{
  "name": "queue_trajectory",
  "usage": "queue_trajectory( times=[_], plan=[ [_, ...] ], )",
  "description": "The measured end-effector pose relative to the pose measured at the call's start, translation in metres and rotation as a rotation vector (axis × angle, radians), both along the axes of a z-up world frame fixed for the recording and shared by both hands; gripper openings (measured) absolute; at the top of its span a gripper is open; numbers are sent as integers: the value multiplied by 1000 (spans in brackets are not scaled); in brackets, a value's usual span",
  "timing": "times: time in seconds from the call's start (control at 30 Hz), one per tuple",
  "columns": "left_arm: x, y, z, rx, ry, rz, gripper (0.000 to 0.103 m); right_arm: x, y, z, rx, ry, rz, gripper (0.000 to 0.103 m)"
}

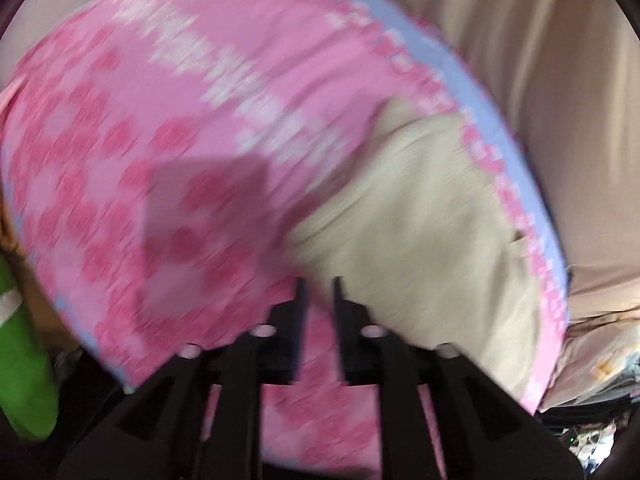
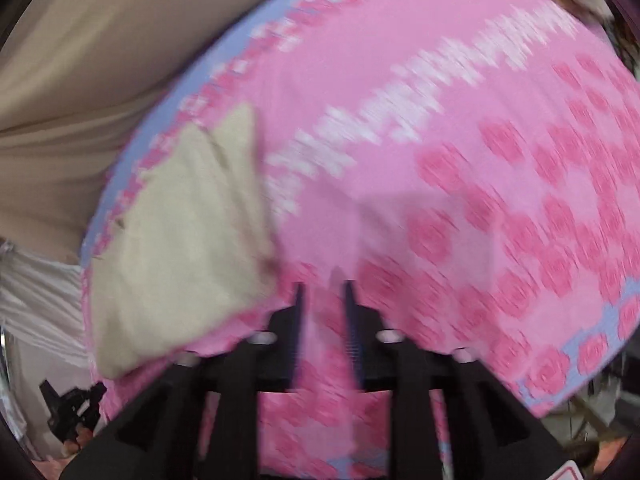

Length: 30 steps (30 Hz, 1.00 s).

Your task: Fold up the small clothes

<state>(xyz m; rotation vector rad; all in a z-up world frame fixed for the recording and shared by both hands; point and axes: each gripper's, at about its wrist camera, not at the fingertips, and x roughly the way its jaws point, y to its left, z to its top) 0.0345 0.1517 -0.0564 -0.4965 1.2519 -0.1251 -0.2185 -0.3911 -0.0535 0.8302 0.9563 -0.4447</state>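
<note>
Here both tongs — left tongs (image 1: 319, 280), right tongs (image 2: 322, 284) — hang parted, gripping nothing, above the pink mat (image 1: 180, 120); beige garment (image 1: 420, 220) lies released, likely mid-fold.

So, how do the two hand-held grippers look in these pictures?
Both look alike. The left hand-held gripper and the right hand-held gripper each have a black angular body, two thin flat black fingers and round pale knobs on the finger mounts. No cables, sleeves or markings are visible.
</note>
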Motion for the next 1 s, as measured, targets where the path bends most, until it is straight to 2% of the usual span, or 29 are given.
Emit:
queue_trajectory(
  times=[0.03, 0.07, 0.13, 0.2, 0.23, 0.27, 0.33, 0.43, 0.5, 0.57, 0.6, 0.67, 0.7, 0.73, 0.8, 0.83, 0.87, 1.0],
  plan=[
    [6, -6, 5, 4, -20, -10, 52, 13, 6, 6, -38, -13, 35, 71],
    [14, -15, 11, 19, -53, -22, 61, 30, 13, 7, -66, -17, 86, 71],
    [26, -32, 14, 55, -100, -61, 61, 62, 26, -6, -91, 26, 163, 71],
    [34, -43, 11, 86, -114, -80, 61, 76, 33, -28, -82, 79, 197, 69],
    [36, -45, 8, 92, -110, -82, 61, 77, 35, -37, -56, 82, 218, 43],
    [33, -45, 6, 91, -103, -77, 61, 77, 38, -42, -56, 110, 231, 28],
    [27, -39, 3, 73, -90, -69, 61, 62, 39, -30, -45, 71, 217, 15],
    [14, -29, 1, 96, -92, -68, 61, 34, 33, -15, -84, 74, 203, 11],
    [9, -26, -5, 138, -91, -75, 61, 32, 28, -37, -84, 148, 224, 11],
    [10, -29, -8, 160, -81, -82, 60, 38, 26, -43, -65, 172, 223, 16],
    [12, -31, -6, 160, -85, -82, 61, 42, 27, -35, -68, 153, 212, 24],
    [20, -37, 5, 141, -125, -86, 61, 54, 31, -7, -130, 83, 195, 30],
    [25, -40, 10, 137, -142, -89, 64, 63, 32, 5, -159, 51, 196, 47],
    [33, -45, 14, 135, -156, -92, 66, 76, 33, 17, -189, 14, 202, 57],
    [56, -58, 19, 135, -175, -107, 76, 105, 29, 24, -204, -12, 225, 61],
    [68, -67, 19, 134, -184, -128, 77, 123, 25, 23, -191, -13, 236, 67],
    [83, -77, 18, 166, -193, -143, 77, 138, 21, 19, -180, -12, 240, 70],
    [126, -113, 1, 214, -200, -207, 78, 186, 6, -15, -133, 48, 225, 72]
  ],
)
